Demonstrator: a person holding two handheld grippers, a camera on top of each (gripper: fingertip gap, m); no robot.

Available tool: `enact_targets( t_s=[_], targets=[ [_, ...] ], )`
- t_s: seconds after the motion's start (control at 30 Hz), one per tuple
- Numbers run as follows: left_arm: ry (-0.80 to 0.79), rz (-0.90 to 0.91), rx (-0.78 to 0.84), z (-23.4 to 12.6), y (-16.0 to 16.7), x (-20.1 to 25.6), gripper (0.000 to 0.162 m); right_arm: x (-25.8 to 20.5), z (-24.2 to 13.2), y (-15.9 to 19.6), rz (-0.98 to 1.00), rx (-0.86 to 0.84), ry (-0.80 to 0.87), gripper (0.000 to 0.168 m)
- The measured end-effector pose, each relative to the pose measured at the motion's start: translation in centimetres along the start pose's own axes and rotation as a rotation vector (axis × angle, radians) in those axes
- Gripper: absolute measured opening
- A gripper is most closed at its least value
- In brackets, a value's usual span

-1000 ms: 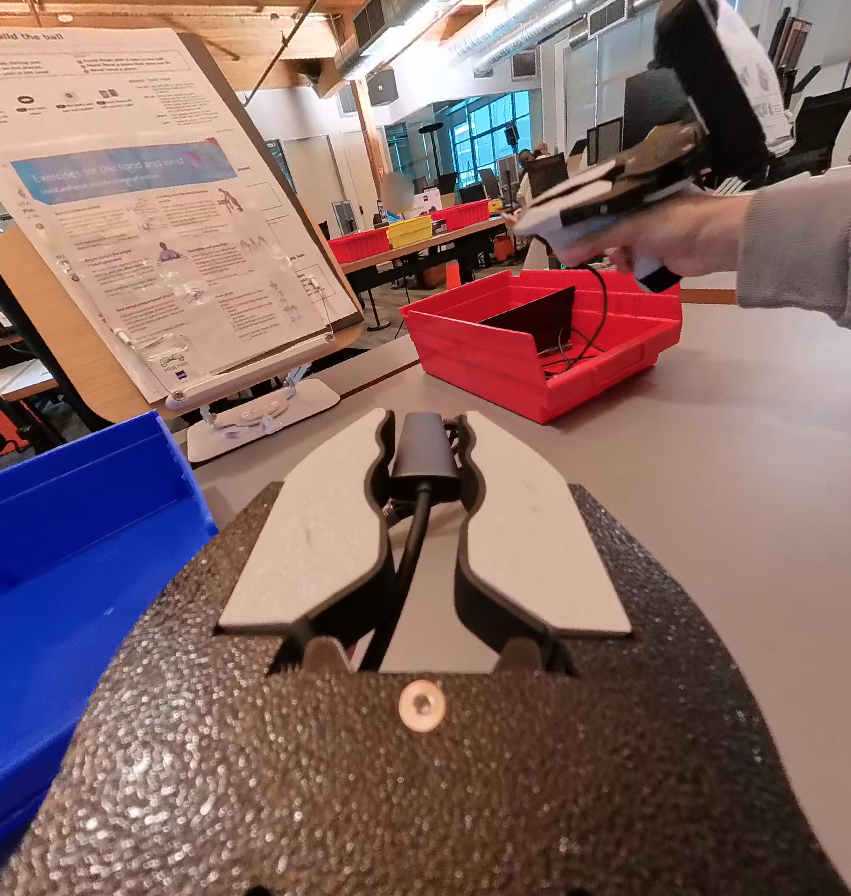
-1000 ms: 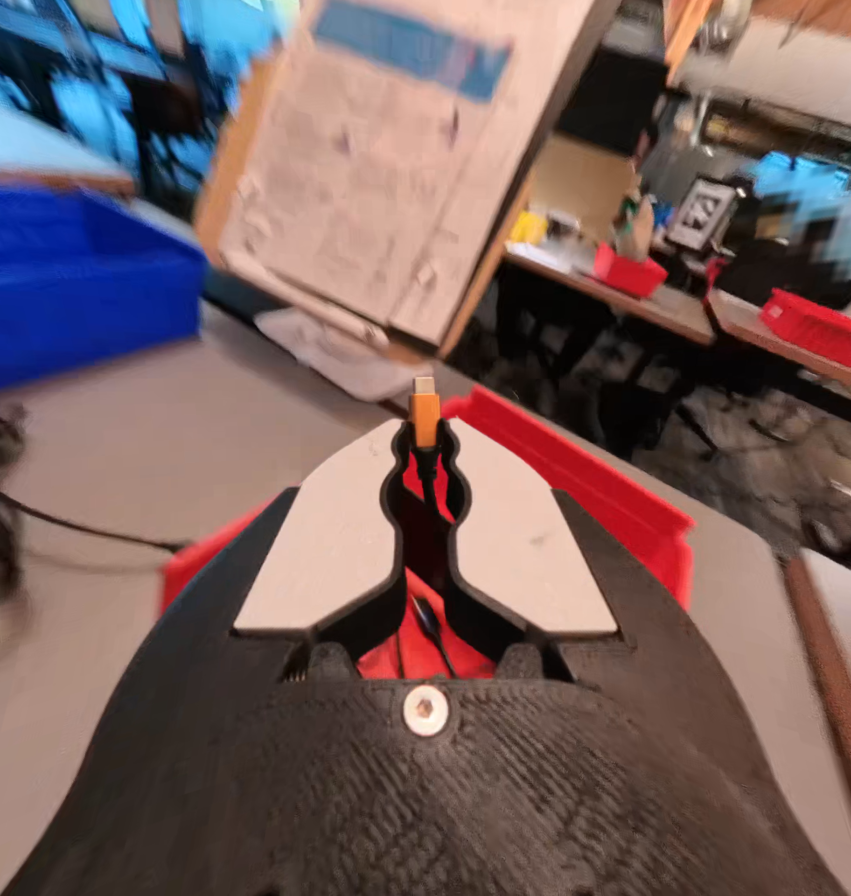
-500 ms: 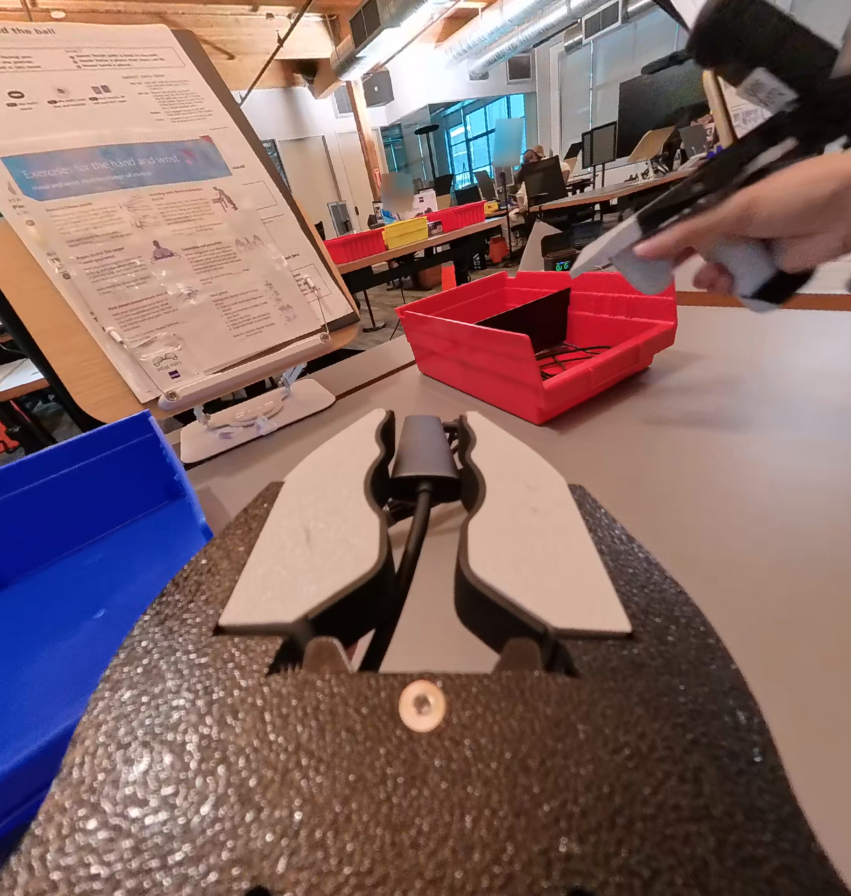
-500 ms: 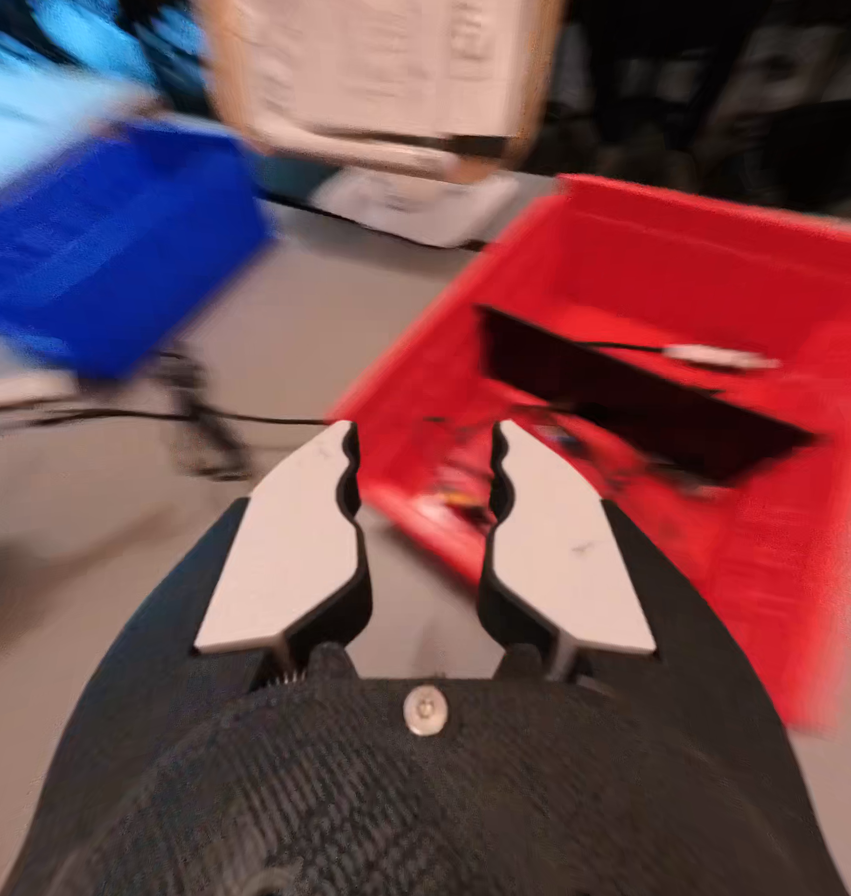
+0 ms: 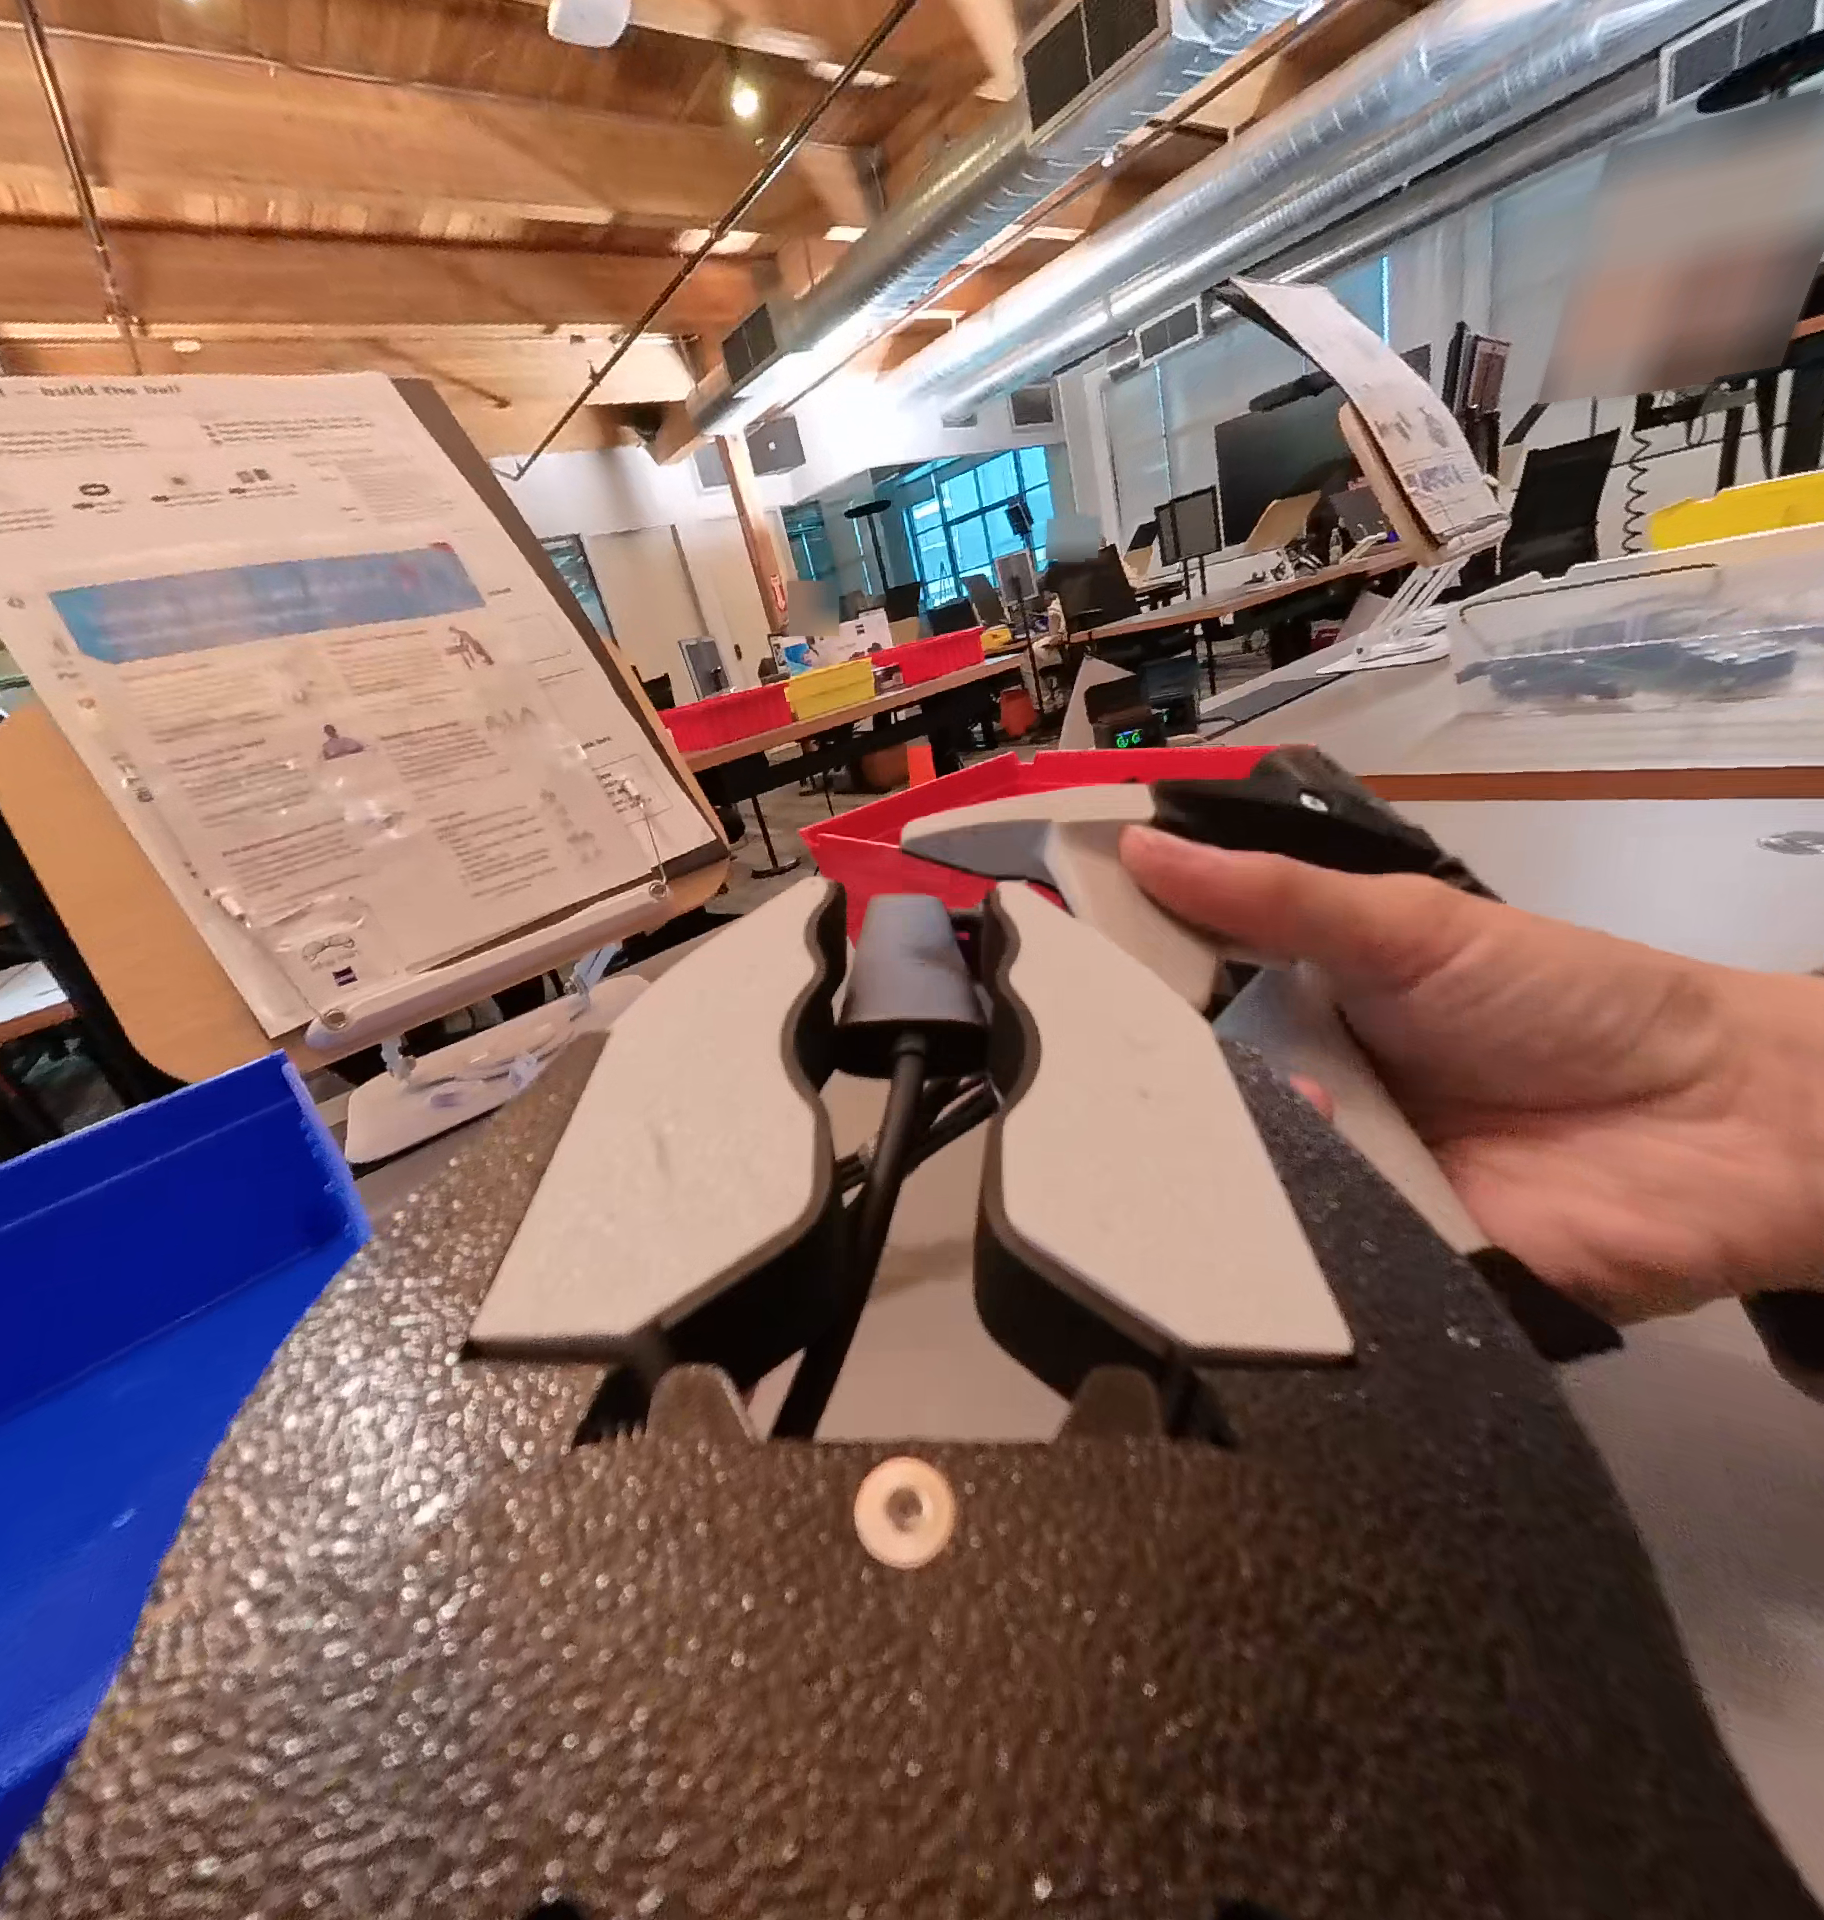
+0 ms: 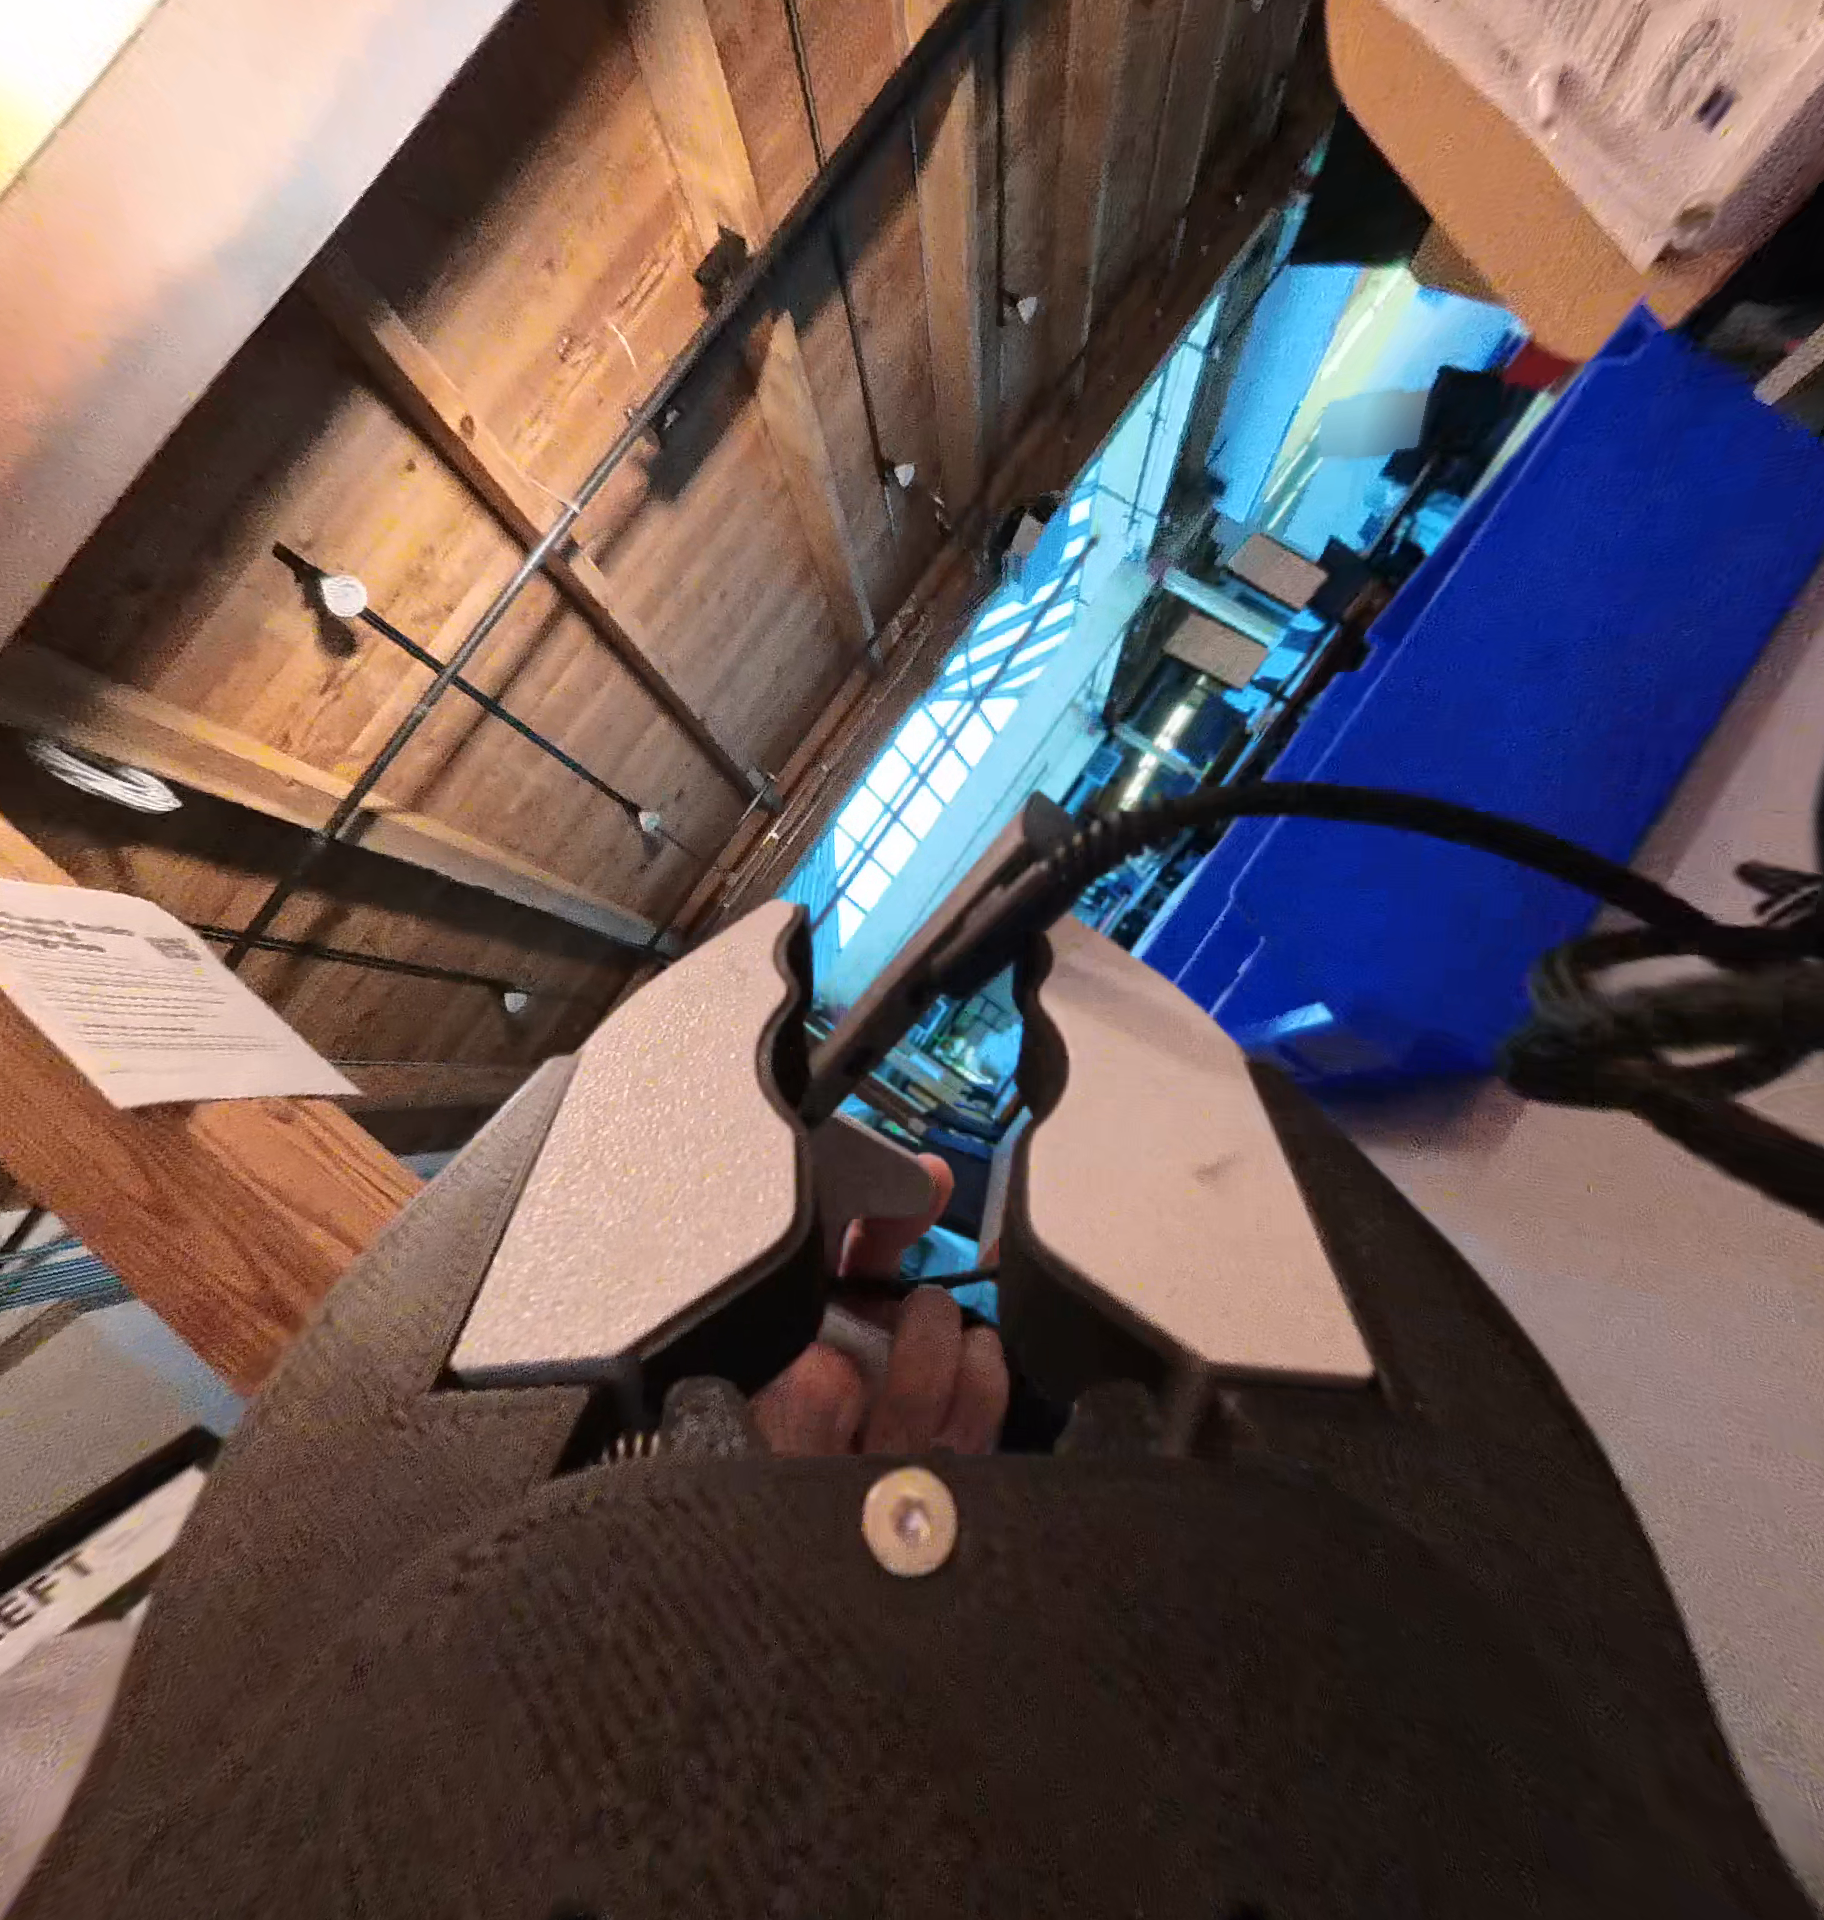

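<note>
Here left gripper [image 5: 913,971] fingers clamp black adapter [image 5: 910,971]; right gripper [image 6: 913,1023] fingers wide, straddling it.

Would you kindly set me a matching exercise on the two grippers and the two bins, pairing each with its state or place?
Things:
1. left gripper
2. right gripper
3. blue bin
4. red bin

States or places:
A. open, fingertips on either side of the adapter
B. on the table at the left edge of the left wrist view
C. shut on the black adapter with its cable
D. on the table beyond the left gripper's fingertips

Pairs: 1-C, 2-A, 3-B, 4-D
</note>
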State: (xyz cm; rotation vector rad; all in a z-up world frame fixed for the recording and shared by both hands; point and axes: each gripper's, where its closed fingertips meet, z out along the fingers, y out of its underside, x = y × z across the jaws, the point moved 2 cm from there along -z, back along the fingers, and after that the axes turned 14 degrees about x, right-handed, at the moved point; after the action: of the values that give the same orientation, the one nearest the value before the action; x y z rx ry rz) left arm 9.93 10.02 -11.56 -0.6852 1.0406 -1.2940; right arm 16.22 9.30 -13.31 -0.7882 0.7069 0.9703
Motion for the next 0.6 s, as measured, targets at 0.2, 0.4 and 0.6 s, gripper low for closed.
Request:
enact_targets(
  t_s=[0.2, 0.4, 0.6],
  targets=[
    [0.023, -0.039, -0.068, 0.2, 1.8, 0.5, 0.025, -0.7, 0.0, -1.4, -0.116, -0.007, 0.021, 0.014],
    [0.015, -0.124, -0.107, 0.5, 3.1, 0.9, 0.040, -1.6, -0.1, -2.5, -0.262, 0.020, 0.040, 0.011],
    [-0.020, 0.023, -0.097, 0.4, 3.2, 0.9, 0.024, -2.4, 0.1, -2.6, -0.310, -0.037, 0.042, 0.011]
  ],
)
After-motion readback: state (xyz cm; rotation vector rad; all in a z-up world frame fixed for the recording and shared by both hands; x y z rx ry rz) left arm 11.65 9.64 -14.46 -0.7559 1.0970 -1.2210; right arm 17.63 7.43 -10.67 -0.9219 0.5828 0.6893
